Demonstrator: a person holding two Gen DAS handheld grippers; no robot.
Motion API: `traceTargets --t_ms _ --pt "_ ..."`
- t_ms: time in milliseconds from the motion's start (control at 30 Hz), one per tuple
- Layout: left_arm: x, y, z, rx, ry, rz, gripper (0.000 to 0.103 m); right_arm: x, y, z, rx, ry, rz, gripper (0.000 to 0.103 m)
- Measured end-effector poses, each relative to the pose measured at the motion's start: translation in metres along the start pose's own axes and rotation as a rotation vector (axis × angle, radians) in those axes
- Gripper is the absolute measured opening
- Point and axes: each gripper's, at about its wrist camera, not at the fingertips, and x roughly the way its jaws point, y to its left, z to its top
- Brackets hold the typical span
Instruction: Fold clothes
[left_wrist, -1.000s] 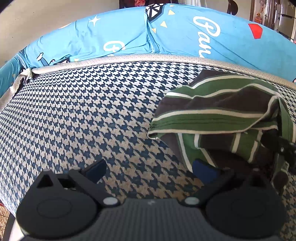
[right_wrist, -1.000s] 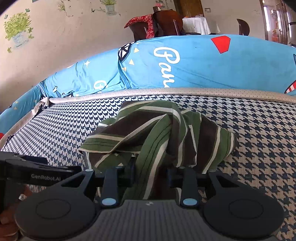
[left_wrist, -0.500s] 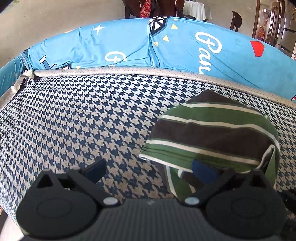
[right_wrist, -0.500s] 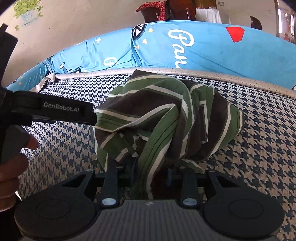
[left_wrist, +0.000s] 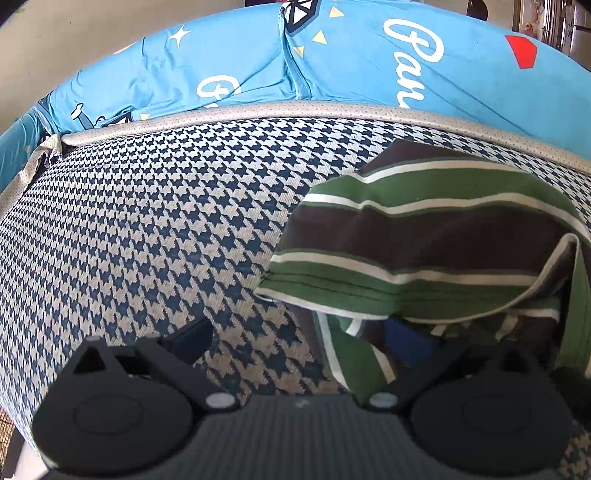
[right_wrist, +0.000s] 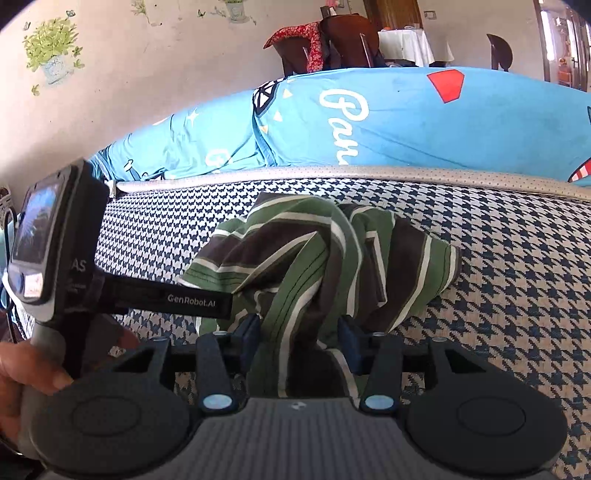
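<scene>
A crumpled garment (left_wrist: 424, 229) with green, brown and white stripes lies bunched on the houndstooth surface (left_wrist: 147, 221), at the right of the left wrist view. My left gripper (left_wrist: 299, 341) is open and wide; its right finger (left_wrist: 406, 343) sits under the garment's hem, while its left finger (left_wrist: 192, 339) is over bare fabric. In the right wrist view the garment (right_wrist: 332, 266) rises in a heap, and my right gripper (right_wrist: 299, 336) is shut on a gathered fold of it. The left gripper's body (right_wrist: 55, 243) reaches in from the left, held by a hand (right_wrist: 22, 369).
A grey piped edge (left_wrist: 221, 114) borders the houndstooth surface at the back. Behind it stand blue printed cushions (left_wrist: 258, 62). Beyond them are a wall with plant stickers (right_wrist: 51, 51), dark chairs (right_wrist: 332, 40) and a white-clothed table (right_wrist: 410, 44).
The left gripper has closed in on the garment, and its right finger is now under the hem. The right gripper keeps hold of the cloth, and the heap has sunk slightly.
</scene>
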Motion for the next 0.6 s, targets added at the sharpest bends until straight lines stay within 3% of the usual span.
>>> traceTargets --t_ms 200,600 --pt "0.008 -0.001 -0.004 0.011 0.018 0.014 0.103 -0.007 -0.014 0.013 0.059 -0.053 -0.01 0.053" --pt "0.015 -0.003 -0.007 0.027 0.025 0.021 0.103 0.032 -0.032 0.034 0.22 -0.066 -0.086 0.059"
